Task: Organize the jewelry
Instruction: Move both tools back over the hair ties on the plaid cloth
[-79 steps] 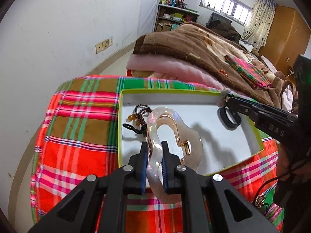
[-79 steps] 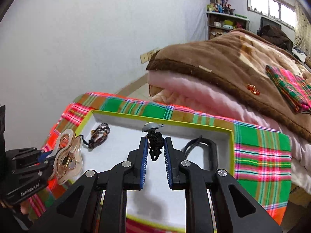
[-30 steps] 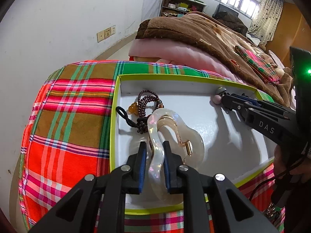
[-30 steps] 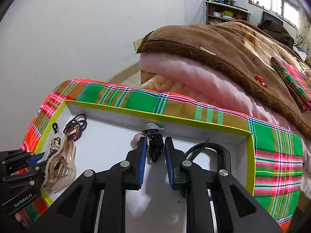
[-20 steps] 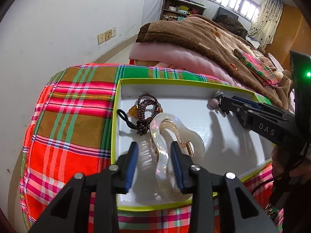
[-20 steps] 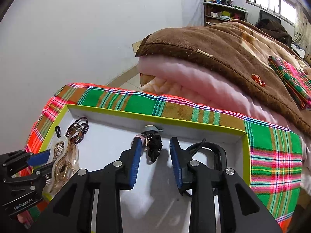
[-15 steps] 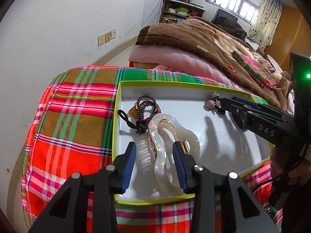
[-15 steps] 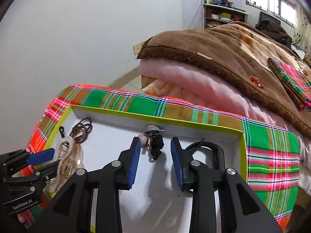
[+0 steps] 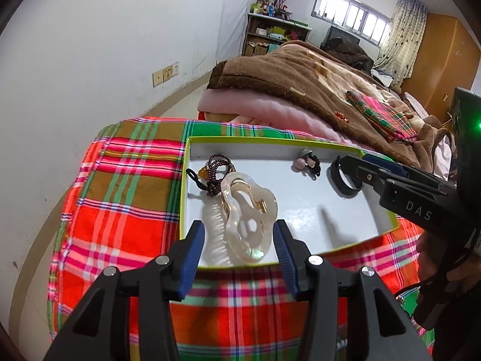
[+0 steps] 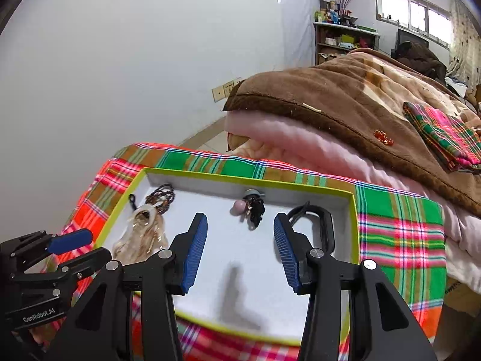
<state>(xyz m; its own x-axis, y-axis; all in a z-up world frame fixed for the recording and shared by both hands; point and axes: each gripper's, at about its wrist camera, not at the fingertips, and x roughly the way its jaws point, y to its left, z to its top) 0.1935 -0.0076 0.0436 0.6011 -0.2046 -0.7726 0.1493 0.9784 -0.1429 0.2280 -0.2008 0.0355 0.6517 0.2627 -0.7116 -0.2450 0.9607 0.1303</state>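
Observation:
A shallow white box with a lime-green rim (image 9: 270, 140) (image 10: 353, 210) sits on a plaid cloth. In it lie a clear pearly hair claw (image 9: 246, 213) (image 10: 141, 234), a dark bead bracelet (image 9: 219, 165) (image 10: 162, 197), a black hair tie with a pink bead (image 9: 309, 162) (image 10: 254, 209) and a black band (image 9: 342, 177) (image 10: 315, 219). My left gripper (image 9: 239, 242) hovers just above the near end of the claw, jaws opening, pads clear of it. My right gripper (image 10: 240, 237) hangs above the box floor short of the hair tie, jaws opening, nothing between them.
The plaid cloth (image 9: 120, 204) covers a small table beside a white wall (image 9: 90, 45). Behind the box a bed carries a brown blanket (image 9: 300, 81) (image 10: 345, 96) over pink bedding. A hand (image 9: 433, 258) holds the right gripper's handle.
Both grippers opened and drew back upward. The hair claw was let go and lies in the box; the hair tie with the pink bead was let go near the box's far wall.

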